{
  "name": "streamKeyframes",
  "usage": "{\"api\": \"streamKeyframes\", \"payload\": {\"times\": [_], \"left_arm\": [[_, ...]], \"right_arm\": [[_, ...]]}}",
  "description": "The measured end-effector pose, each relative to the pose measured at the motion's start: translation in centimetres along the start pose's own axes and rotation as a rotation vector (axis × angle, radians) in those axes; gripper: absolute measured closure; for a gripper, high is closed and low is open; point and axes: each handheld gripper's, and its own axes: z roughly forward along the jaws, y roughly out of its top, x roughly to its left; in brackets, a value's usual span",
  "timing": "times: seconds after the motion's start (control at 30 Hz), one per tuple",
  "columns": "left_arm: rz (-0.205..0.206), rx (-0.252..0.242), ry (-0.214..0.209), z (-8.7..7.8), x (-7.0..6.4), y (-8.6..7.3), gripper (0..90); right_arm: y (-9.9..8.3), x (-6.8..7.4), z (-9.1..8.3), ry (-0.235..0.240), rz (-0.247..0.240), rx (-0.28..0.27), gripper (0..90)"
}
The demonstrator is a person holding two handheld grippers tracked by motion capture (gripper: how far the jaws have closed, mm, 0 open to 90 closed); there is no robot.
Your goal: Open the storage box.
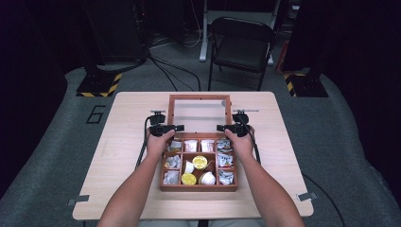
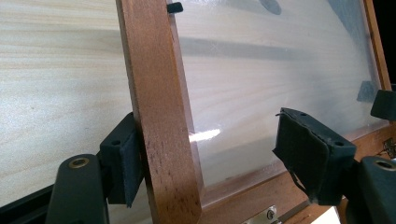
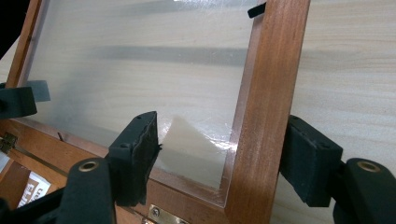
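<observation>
**Lid slip risk**

Table (image 1: 132, 142) carries the box (image 1: 198, 187), lid (image 1: 199, 97) open. Left gripper (image 2: 205, 158) and right gripper (image 3: 219, 158) straddle the lid's side rails, jaws apart, unclamped. Uneven closing could let the lid slip or twist its hinge (image 3: 163, 215).

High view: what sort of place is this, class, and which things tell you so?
Probably a recording studio or lab, not a home: dark curtains surround the wooden table, cables trail over the grey floor, and a hazard-striped stand base sits beside a folding chair.
</observation>
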Motion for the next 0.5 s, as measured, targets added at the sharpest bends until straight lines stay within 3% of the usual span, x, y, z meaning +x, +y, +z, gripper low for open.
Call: {"api": "streamKeyframes", "payload": {"times": [0.37, 0.5], "left_arm": [[0.017, 0.038, 0.027, 0.23, 0.05, -0.05, 24.6], [-0.008, 0.051, 0.024, 0.36, 0.22, -0.1, 24.3]], "right_arm": [[-0.1, -0.5, 0.43, 0.022, 0.046, 0.025, 32.2], [-0.15, -0.74, 0.58, 0.026, 0.051, 0.032, 32.2]]}}
